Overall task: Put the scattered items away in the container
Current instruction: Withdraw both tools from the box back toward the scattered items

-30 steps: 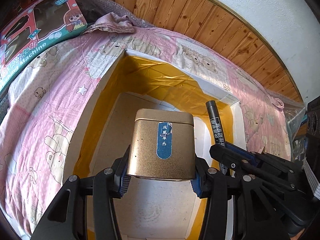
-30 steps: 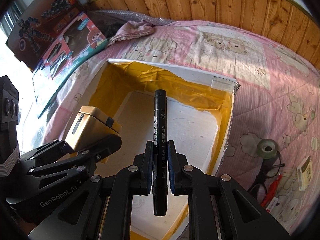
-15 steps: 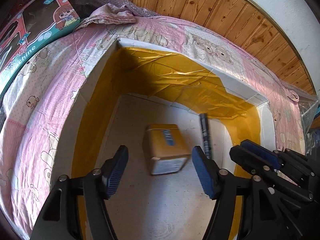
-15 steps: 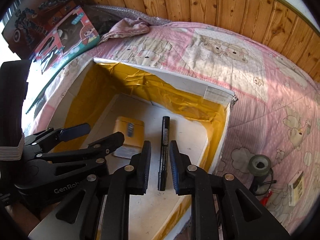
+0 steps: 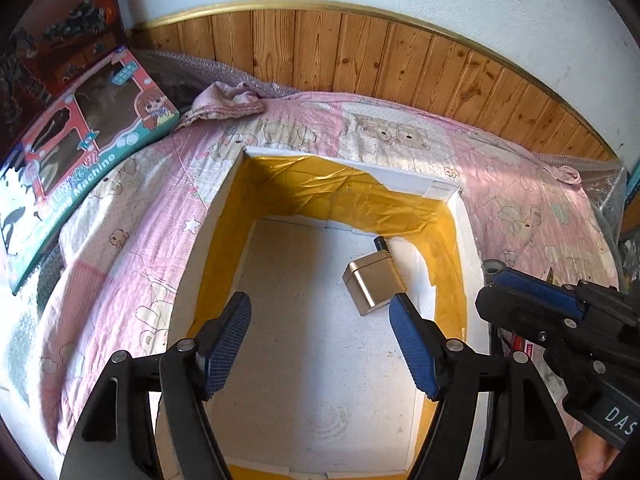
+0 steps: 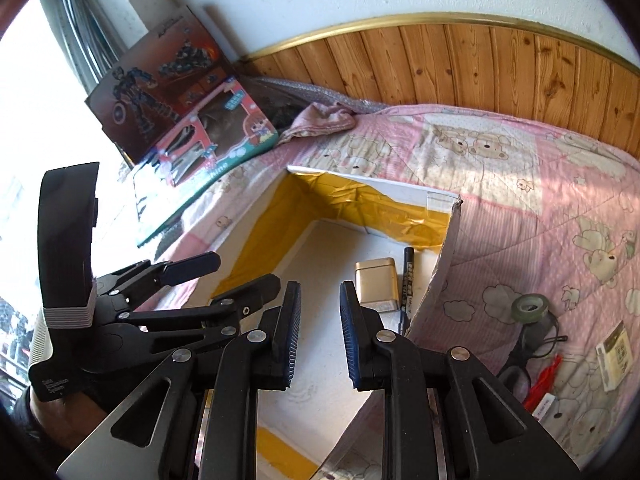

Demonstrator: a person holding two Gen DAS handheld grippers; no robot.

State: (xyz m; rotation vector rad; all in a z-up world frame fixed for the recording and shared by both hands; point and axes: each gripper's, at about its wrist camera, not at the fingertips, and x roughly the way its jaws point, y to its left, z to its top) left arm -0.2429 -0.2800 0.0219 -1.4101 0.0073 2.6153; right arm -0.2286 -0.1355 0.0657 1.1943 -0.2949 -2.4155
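Observation:
A white box [image 5: 404, 179] lined with yellow foil sits on the pink bear quilt. On its floor a gold tin [image 5: 374, 283] lies on its side, and a black marker [image 5: 380, 243] pokes out from behind it. My left gripper [image 5: 320, 344] hangs open and empty above the box floor. In the right wrist view the tin [image 6: 378, 285] and the marker [image 6: 408, 280] lie side by side against the right wall of the box [image 6: 400, 192]. My right gripper [image 6: 320, 332] is open and holds nothing. The left gripper [image 6: 224, 280] stands just to its left.
On the quilt right of the box lie a grey tape roll [image 6: 530, 308], black-handled scissors [image 6: 520, 360], a red item [image 6: 544, 376] and a small card [image 6: 614, 354]. Toy boxes [image 5: 80, 152] and a pink cloth [image 5: 224, 104] are at the back left. A wood-panelled wall runs behind.
Both grippers opened: the tin dropped from the left one and the marker from the right one onto the box floor. Both grippers then rose and pulled back.

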